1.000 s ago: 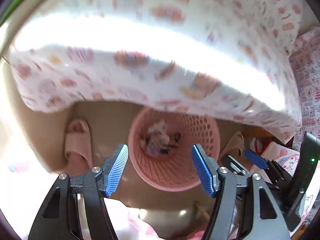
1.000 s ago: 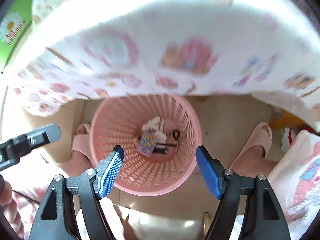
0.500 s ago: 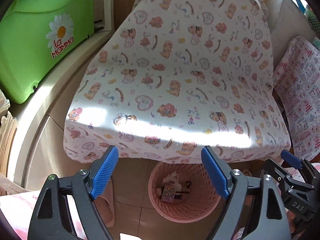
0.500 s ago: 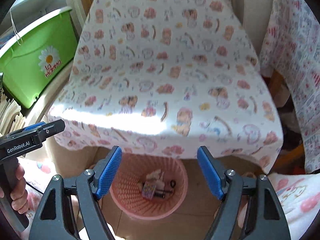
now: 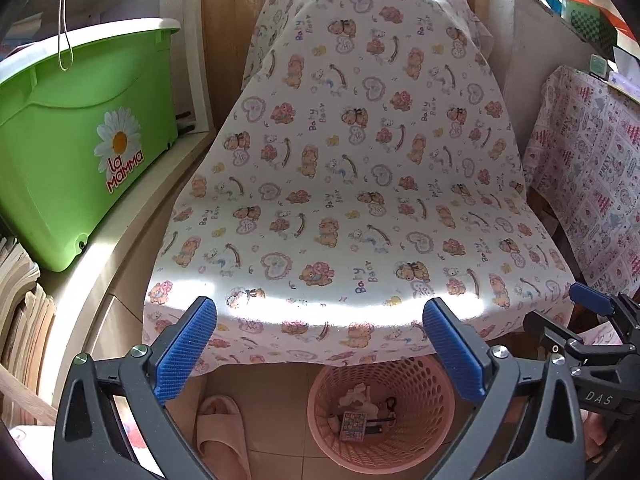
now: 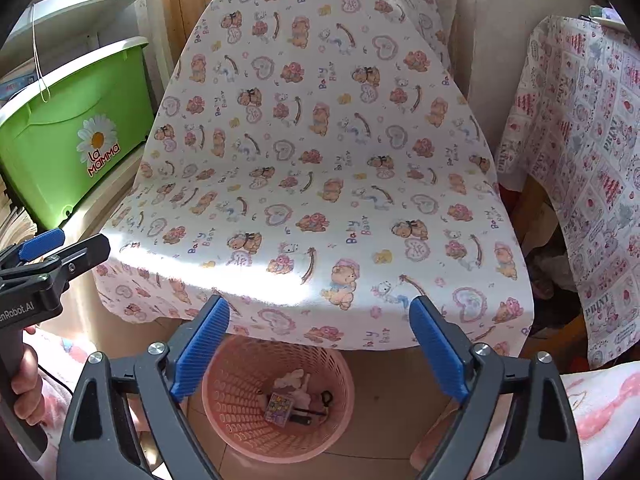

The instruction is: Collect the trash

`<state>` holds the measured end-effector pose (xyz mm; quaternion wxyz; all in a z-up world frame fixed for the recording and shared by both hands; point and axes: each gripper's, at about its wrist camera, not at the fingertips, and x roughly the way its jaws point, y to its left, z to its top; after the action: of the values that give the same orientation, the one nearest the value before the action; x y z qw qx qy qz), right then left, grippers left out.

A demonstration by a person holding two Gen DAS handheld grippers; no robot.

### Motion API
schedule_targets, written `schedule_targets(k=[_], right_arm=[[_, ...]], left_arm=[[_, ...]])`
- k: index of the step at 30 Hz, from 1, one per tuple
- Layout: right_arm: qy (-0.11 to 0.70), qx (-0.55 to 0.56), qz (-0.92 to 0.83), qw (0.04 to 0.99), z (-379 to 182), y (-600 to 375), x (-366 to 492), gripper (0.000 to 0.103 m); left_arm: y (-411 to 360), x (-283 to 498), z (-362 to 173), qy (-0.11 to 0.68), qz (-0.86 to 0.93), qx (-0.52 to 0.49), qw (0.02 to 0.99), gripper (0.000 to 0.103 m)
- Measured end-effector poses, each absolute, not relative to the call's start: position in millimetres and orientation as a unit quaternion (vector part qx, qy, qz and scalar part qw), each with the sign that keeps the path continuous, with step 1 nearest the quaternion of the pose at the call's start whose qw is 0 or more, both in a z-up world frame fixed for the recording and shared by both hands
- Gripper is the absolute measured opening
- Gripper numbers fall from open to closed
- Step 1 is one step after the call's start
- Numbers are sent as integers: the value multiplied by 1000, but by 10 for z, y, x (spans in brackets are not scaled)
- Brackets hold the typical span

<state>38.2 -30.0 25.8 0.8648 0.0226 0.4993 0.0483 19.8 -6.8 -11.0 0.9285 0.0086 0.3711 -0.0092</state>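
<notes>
Both claws are empty with their jaws spread wide, having just been opening, and nothing lies between the pads. The left claw (image 5: 320,344) frames the front edge of the bear-print cloth (image 5: 360,184) that drapes the counter; the right claw (image 6: 320,340) does the same from its own view.

The pink mesh bin (image 6: 276,400) stands on the tiled floor under that front edge, at about six o'clock in both views. Inside it lie a crumpled pale wad (image 6: 294,380), a small patterned packet (image 6: 280,408) and some dark bits, possibly a clip and a pen, too small to tell.

Judging by this, the collecting looks nearly or fully done: the trash is in the bin and the cloth top shows no litter. Whether anything remains elsewhere, beyond the green tub (image 5: 76,152) at nine o'clock or the slipper (image 5: 220,432) at seven, cannot be seen.
</notes>
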Motion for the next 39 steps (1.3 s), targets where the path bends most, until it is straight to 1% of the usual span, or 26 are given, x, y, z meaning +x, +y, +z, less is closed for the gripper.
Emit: schedule_targets(k=[1,9,39], right_arm=[[497,24,49,866,264,-305,378,103],[483,16,34,875,304,-335,378,103],[481,25,14,876,331,-421,388,103]], left_arm=[[-87,194,-112,369,-10,14,929,102],[-207,165,-124,356,-6,46,933,102],[-258,129,-123,346,-5,49,937,102]])
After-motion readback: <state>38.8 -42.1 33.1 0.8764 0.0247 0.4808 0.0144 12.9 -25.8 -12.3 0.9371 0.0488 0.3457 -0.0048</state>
